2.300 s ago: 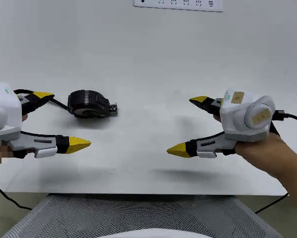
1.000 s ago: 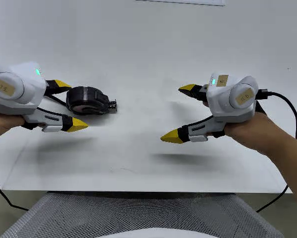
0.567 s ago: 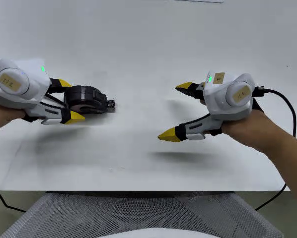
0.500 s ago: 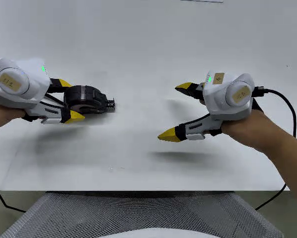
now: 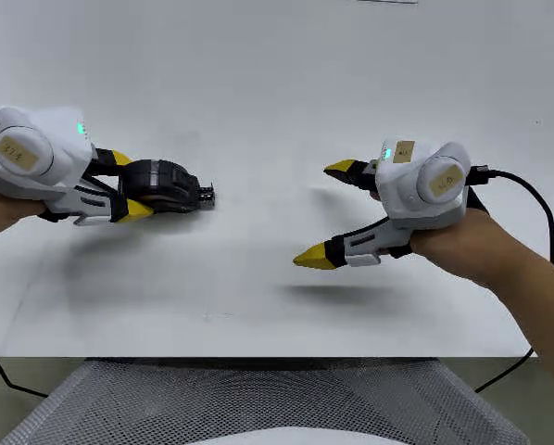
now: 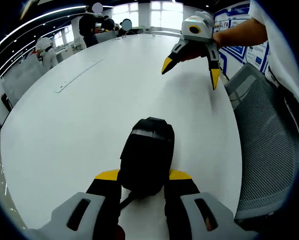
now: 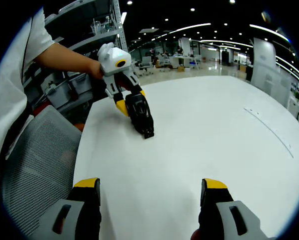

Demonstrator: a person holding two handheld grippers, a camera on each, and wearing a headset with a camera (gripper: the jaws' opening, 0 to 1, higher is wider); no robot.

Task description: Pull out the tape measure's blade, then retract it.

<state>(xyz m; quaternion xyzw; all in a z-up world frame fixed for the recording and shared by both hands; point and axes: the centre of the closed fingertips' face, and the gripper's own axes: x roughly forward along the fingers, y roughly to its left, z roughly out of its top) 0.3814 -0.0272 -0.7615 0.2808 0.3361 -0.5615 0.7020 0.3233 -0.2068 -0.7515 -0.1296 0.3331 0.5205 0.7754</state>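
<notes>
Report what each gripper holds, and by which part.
The left gripper grips the tape measure by the sides of its black case. The right gripper is open, holding nothing.

White bench (image 5: 286, 83), grey mesh chair (image 5: 258, 403) at its near edge, metal shelving (image 7: 97, 22) (tall, at one side), ceiling light strips (image 7: 194, 26), bright windows (image 6: 149, 7) beyond.

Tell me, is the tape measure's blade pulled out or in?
In: only the hook shows at the mouth of the tape measure, and no blade strip lies on the table.
</notes>
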